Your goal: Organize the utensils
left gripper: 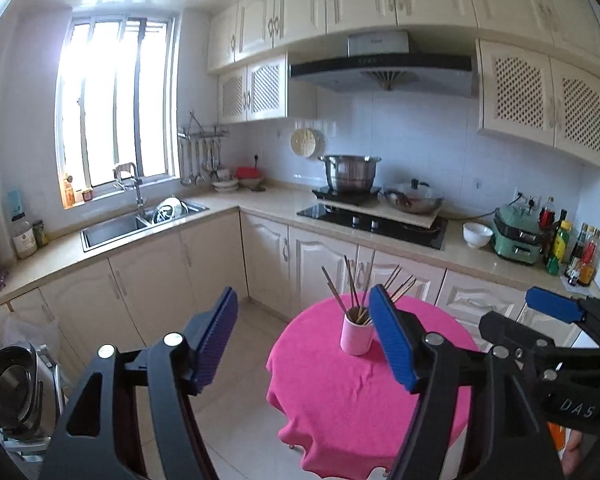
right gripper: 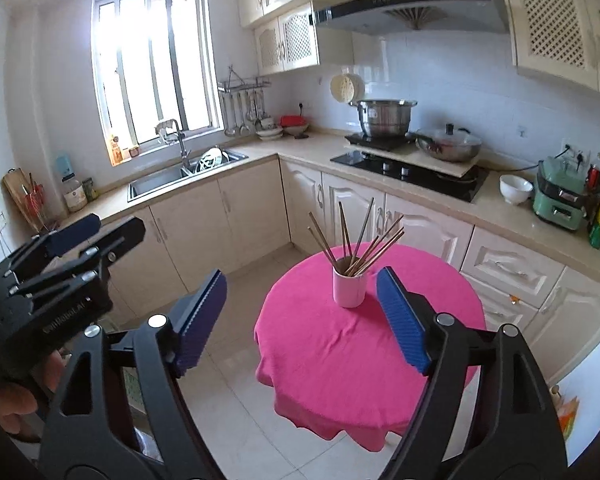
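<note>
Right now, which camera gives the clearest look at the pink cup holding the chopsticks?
The right wrist view: the pink cup stands whole and clear between the open gripper's fingers. In the left wrist view, the left gripper's finger covers the cup's right edge and some chopsticks.

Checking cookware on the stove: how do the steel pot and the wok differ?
The steel pot is tall, straight-walled and has no lid; the wok is low, wide and covered by a lid with a dark knob. The pot stands on a black cooker, the wok beside it on the pale board. Both are shiny metal.
</note>
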{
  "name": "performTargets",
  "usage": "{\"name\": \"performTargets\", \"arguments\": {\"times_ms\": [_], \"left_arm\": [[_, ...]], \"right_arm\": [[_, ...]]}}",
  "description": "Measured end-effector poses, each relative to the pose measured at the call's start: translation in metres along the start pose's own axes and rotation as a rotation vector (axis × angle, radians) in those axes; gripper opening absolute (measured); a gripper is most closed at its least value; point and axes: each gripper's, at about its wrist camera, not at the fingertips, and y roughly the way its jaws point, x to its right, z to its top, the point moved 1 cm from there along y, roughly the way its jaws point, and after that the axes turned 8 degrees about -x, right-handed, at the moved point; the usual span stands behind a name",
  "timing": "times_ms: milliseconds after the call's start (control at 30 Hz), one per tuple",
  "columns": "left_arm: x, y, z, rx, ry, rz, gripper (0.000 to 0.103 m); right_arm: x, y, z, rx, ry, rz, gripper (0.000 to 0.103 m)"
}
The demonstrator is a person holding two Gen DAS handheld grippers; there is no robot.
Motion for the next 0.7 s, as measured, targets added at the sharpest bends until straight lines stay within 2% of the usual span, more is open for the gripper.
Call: {"name": "performTargets", "arguments": {"times_ms": [267,700], "left_arm": [[0.008,-0.036,-0.002,0.019,0.027,0.016,0.069],[0.029,-0.059,-0.003,0.039,0.020,0.019,0.070]], "right_arm": [[-0.008,-0.041,-0.009,0.042,-0.001,0.000,0.081],[-0.001,-0.059,-0.016,0.050,-0.017,0.028,0.082]]}}
